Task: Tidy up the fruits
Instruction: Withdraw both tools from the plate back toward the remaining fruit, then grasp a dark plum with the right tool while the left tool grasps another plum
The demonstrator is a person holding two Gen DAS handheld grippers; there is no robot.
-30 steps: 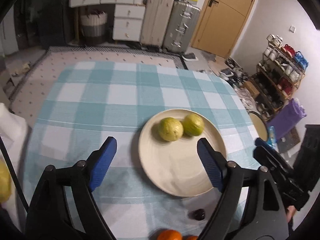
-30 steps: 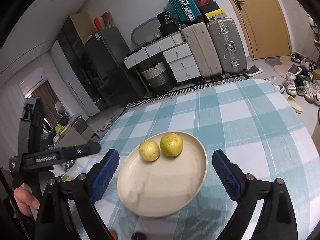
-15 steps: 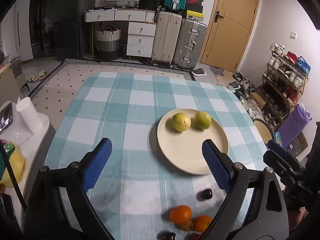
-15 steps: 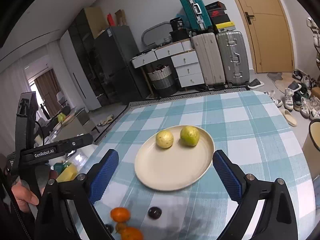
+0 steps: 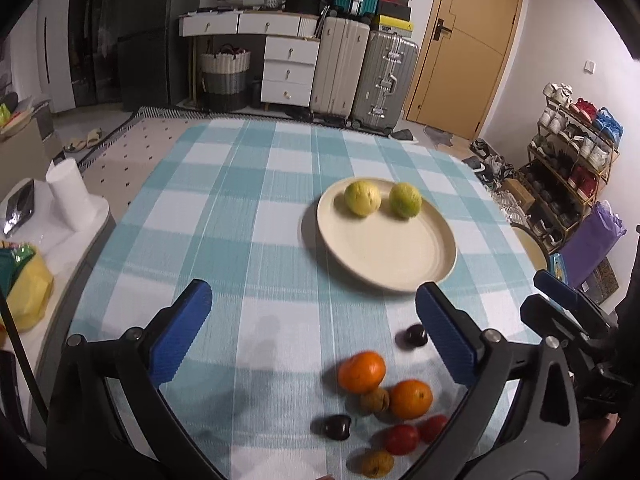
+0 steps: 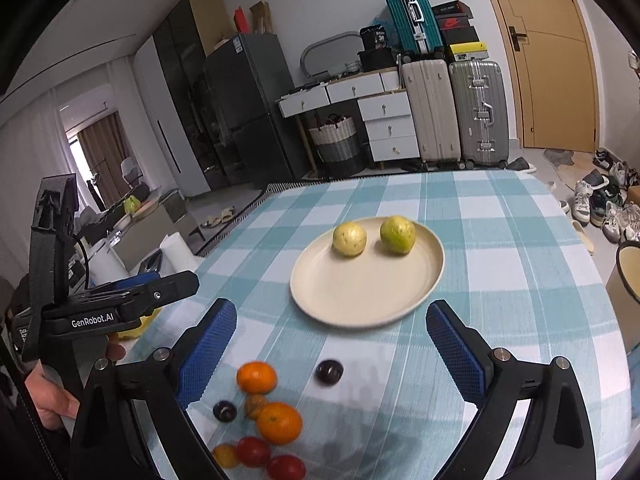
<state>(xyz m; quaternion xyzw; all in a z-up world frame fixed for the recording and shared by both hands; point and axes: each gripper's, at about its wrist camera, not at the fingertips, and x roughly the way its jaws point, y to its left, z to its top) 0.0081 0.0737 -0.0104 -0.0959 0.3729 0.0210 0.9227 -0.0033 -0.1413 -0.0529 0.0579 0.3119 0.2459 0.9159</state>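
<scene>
A cream plate [image 5: 404, 258] [image 6: 356, 296] on the checked tablecloth holds two yellow-green fruits [image 5: 362, 199] [image 6: 349, 238] at its far side. Near the table's front edge lie loose fruits: two oranges [image 5: 362, 371] [image 6: 257, 377], dark plums [image 5: 416, 335] [image 6: 329, 371], red fruits [image 5: 402, 438] [image 6: 253, 451] and a small brown one [image 5: 374, 400]. My left gripper [image 5: 316, 336] is open and empty above the front of the table. My right gripper [image 6: 332, 356] is open and empty, short of the plate. The left gripper also shows in the right wrist view [image 6: 132, 300].
The table's left edge [image 5: 100, 248] borders a side stand with a white roll [image 5: 68, 192] and a yellow bag [image 5: 28, 292]. A cream-rimmed bin [image 6: 628, 276] stands off the right edge. Suitcases and drawers stand far behind.
Both grippers have pulled back and up from the plate, toward the table's front. The loose fruits near the front edge have come into view. Both stay open.
</scene>
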